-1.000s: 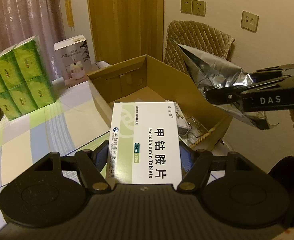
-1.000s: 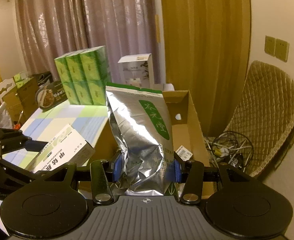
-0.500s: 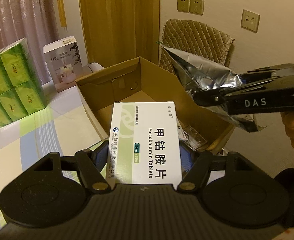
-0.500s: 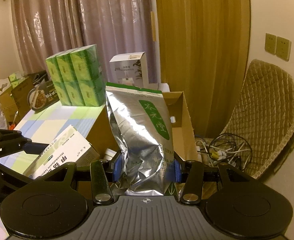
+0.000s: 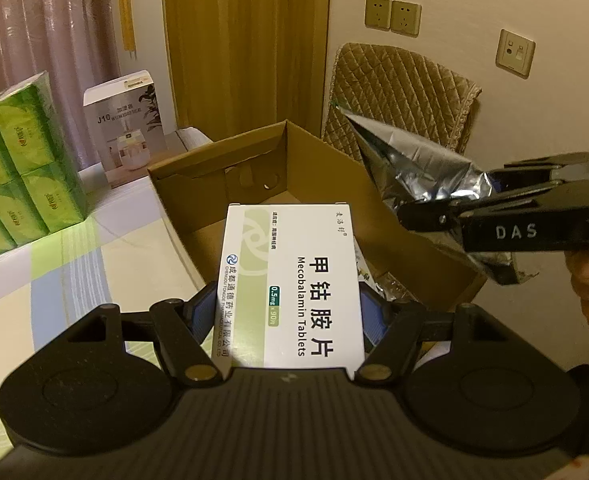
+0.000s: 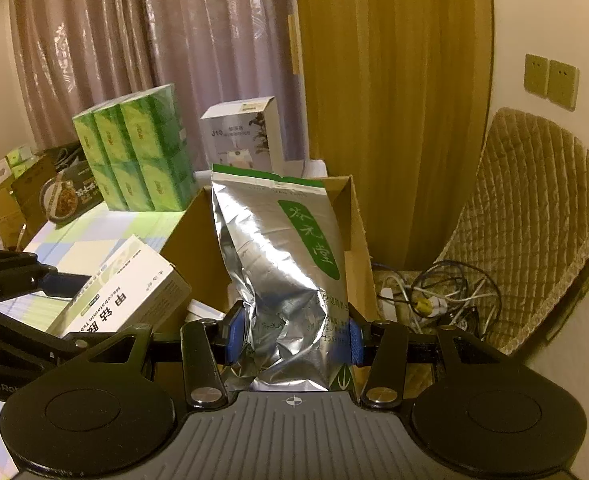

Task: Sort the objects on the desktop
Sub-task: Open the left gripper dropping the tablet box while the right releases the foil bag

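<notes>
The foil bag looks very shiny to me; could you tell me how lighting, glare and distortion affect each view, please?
Right wrist view: the foil bag shows bright patchy reflections, yet its green label stays readable; warm yellowish light; fisheye bends the door frame. Left wrist view: the pill box is sharp and evenly lit, the bag glints, and the corners go dark.

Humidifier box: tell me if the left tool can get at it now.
Probably not: the left tool is shut on the Mecobalamin tablets box, leaving nothing free to grasp the humidifier box standing beyond the cardboard box.
</notes>
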`<state>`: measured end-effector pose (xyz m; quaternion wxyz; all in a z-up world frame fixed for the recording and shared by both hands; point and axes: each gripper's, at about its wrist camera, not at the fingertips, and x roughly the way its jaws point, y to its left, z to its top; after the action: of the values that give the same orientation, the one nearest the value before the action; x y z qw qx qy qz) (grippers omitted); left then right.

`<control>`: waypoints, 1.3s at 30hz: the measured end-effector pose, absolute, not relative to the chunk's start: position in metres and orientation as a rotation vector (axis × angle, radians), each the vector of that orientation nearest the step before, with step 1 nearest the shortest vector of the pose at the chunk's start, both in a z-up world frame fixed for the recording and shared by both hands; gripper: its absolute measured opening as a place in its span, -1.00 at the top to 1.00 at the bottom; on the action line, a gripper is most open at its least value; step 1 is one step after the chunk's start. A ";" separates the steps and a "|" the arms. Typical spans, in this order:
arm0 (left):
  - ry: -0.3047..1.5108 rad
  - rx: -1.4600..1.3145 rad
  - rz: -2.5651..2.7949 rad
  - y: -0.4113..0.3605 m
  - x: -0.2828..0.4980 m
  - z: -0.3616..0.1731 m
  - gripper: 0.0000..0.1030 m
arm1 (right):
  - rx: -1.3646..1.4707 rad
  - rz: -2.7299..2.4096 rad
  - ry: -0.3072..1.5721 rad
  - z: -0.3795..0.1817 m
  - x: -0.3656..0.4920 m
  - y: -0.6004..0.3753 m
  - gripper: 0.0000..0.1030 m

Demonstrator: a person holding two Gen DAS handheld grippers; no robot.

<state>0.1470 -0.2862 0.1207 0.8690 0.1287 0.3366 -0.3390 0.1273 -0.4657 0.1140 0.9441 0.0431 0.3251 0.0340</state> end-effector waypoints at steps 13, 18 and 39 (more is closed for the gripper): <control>0.728 0.253 -0.715 -0.300 0.162 0.112 -0.30 | 0.097 0.070 0.669 0.109 0.138 -0.471 0.11; 0.732 0.240 -0.709 -0.301 0.167 0.110 -0.30 | 0.097 0.070 0.669 0.108 0.139 -0.471 0.11; 0.750 0.177 -0.685 -0.300 0.189 0.106 -0.30 | 0.106 0.066 0.672 0.107 0.160 -0.471 0.11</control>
<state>0.1887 -0.3003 0.1060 0.8700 0.0844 0.3588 -0.3274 0.1598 -0.4712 0.1068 0.9421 0.0522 0.3297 0.0325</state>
